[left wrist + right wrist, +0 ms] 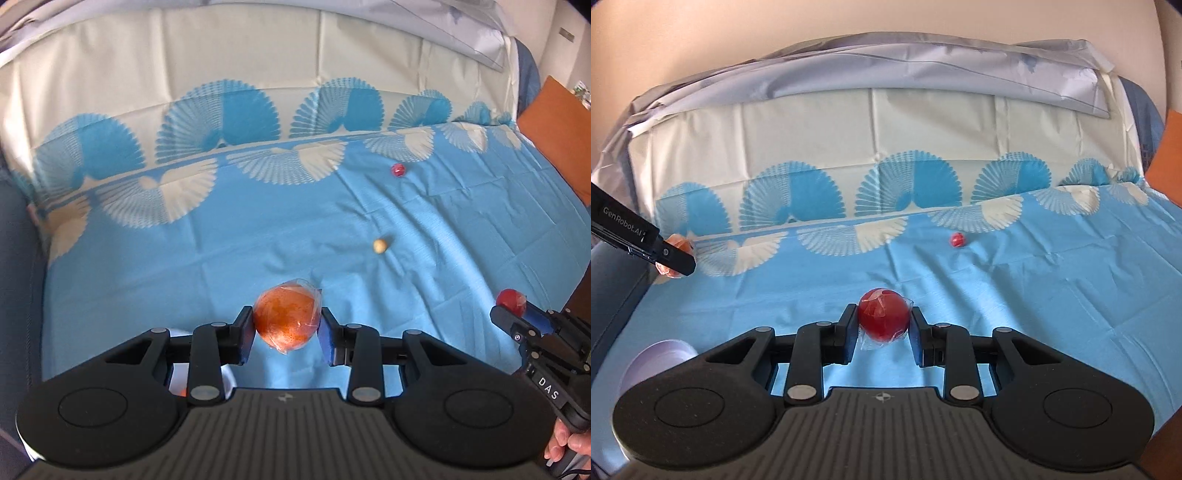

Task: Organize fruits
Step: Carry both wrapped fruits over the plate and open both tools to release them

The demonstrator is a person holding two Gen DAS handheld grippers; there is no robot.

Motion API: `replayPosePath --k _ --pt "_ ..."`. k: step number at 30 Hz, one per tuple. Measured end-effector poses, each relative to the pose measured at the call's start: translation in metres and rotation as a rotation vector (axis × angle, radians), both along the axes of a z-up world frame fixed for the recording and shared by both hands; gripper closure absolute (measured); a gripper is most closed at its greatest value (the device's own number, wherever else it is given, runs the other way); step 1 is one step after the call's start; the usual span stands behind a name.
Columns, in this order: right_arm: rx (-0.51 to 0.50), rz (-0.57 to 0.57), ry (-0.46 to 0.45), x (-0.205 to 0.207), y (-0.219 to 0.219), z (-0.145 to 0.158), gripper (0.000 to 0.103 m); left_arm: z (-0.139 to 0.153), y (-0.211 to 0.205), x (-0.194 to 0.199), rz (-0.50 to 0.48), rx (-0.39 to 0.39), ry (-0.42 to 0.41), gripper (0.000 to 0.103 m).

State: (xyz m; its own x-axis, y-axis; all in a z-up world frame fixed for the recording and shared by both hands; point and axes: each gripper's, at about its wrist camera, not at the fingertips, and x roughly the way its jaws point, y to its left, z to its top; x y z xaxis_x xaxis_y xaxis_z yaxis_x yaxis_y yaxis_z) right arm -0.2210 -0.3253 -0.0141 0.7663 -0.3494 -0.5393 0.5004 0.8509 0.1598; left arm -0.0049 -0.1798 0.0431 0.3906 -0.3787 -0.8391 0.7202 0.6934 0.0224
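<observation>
My left tongs (286,325): pinching an orange fruit (285,320) wrapped in clear film, one pad pressed on each side of it, held up off the cloth.
My right tongs (884,321): pinching a red fruit (883,314), also in clear film, pads tight on both sides, held above the cloth.
Left tongs seen from the right camera: at the far left edge, the dark finger crossing in front of the orange fruit.
Right tongs seen from the left camera: at the lower right edge, the red fruit showing at their tip, with my hand (567,443) on the grip below.
Cloth (184,266): blue with white fan shapes, creased, spread flat under both tongs and running up a white back panel behind.
Small red fruit (398,170): lying on the cloth far back, near the fan border, well apart from both tongs.
Small pale fruit (379,245): lying on the cloth between the small red fruit and my left tongs, touching neither.
Pale round container (657,363): low at the left of the right camera's view, partly hidden behind the tongs' body; I cannot tell what is in it.
Orange board (557,136): at the right edge of the cloth.
</observation>
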Motion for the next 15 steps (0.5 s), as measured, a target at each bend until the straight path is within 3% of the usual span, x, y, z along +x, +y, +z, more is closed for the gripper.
replayPosePath --k 8,15 --pt "0.001 0.215 0.009 -0.022 0.112 0.036 0.073 0.019 0.147 -0.067 0.198 0.025 -0.007 0.063" --pt "0.014 0.355 0.015 -0.034 0.184 0.046 0.073 0.021 0.229 -0.101 0.329 0.017 0.003 0.063"
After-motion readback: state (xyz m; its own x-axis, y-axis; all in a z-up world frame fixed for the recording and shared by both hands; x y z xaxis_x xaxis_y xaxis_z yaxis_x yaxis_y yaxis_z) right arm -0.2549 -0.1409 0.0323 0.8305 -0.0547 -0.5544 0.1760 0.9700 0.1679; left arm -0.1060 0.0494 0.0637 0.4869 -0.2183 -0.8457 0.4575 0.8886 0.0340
